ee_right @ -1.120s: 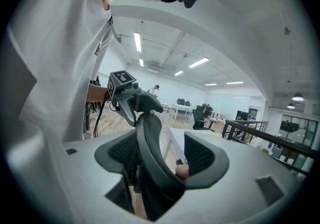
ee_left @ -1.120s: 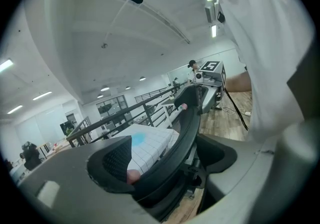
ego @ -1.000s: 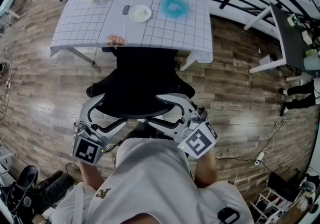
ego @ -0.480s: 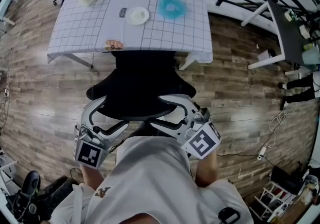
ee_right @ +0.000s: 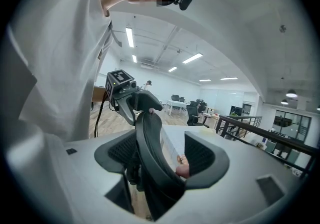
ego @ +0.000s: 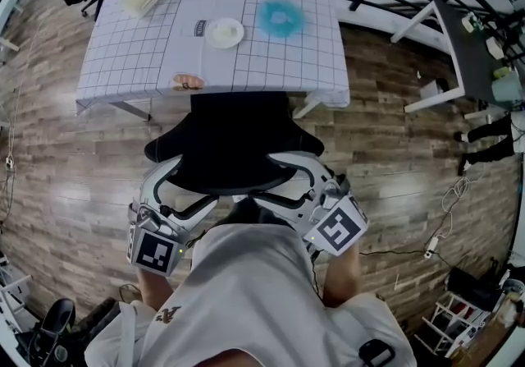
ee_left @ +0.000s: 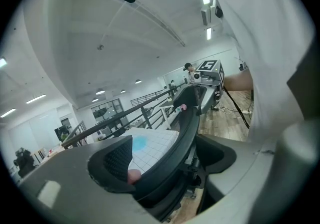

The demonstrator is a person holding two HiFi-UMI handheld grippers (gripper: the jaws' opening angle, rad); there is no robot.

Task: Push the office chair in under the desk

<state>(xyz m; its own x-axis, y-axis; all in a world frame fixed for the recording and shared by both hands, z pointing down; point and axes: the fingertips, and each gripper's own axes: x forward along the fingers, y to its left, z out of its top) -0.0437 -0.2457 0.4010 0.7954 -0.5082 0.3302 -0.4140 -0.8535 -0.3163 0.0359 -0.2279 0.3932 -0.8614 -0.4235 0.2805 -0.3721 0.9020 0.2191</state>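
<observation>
left gripper (ee_left: 165, 160), right gripper (ee_right: 161, 158): each pinches a backrest (ego: 238, 190) end | office chair (ego: 234, 139) dead ahead, front meeting desk (ego: 148, 53) edge | both arms equidistant

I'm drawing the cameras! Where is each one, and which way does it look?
Head view: on the person's head, looking steeply down at the chair back and desk; shows left gripper, right gripper, shirt.
Left gripper view: on that gripper, looking along its jaws past the chair back to the desk; shirt at right.
Right gripper view: likewise; shirt at left.
Shared: each gripper view shows the other gripper.
</observation>
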